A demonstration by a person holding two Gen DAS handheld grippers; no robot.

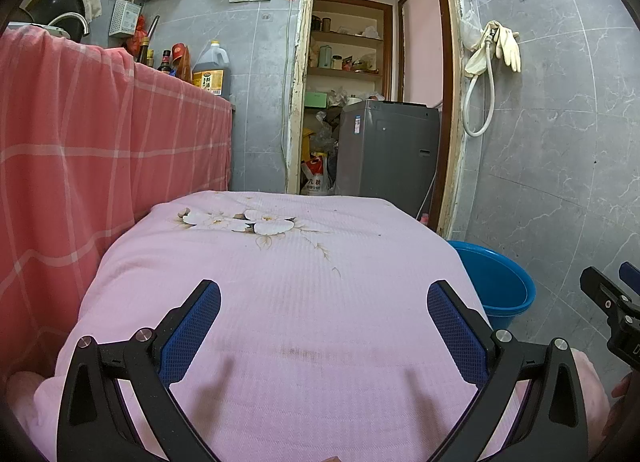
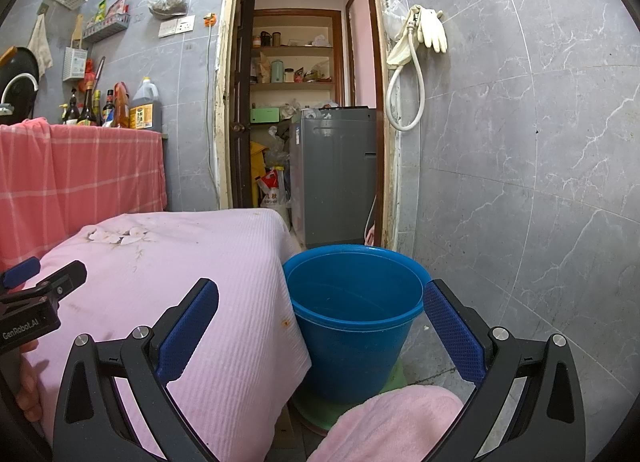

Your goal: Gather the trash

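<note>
A blue bucket (image 2: 354, 318) stands on the floor right of a table under a pink flowered cloth (image 1: 288, 302); the bucket (image 1: 496, 282) also shows in the left wrist view. No loose trash shows on the cloth. My left gripper (image 1: 324, 326) hangs open over the cloth's near part, nothing between its blue pads. My right gripper (image 2: 320, 326) is open too, straddling the cloth's right edge and the bucket, with nothing held. The left gripper (image 2: 36, 282) appears at the left edge of the right wrist view, the right gripper (image 1: 612, 302) at the right edge of the left one.
A counter draped in red checked cloth (image 1: 100, 134) with bottles rises to the left. Behind the table a doorway shows a grey washing machine (image 1: 388, 150) and shelves. Grey tiled wall (image 2: 520, 182) runs on the right, with gloves and a hose hung on it. A pink-clothed leg (image 2: 392, 422) is below.
</note>
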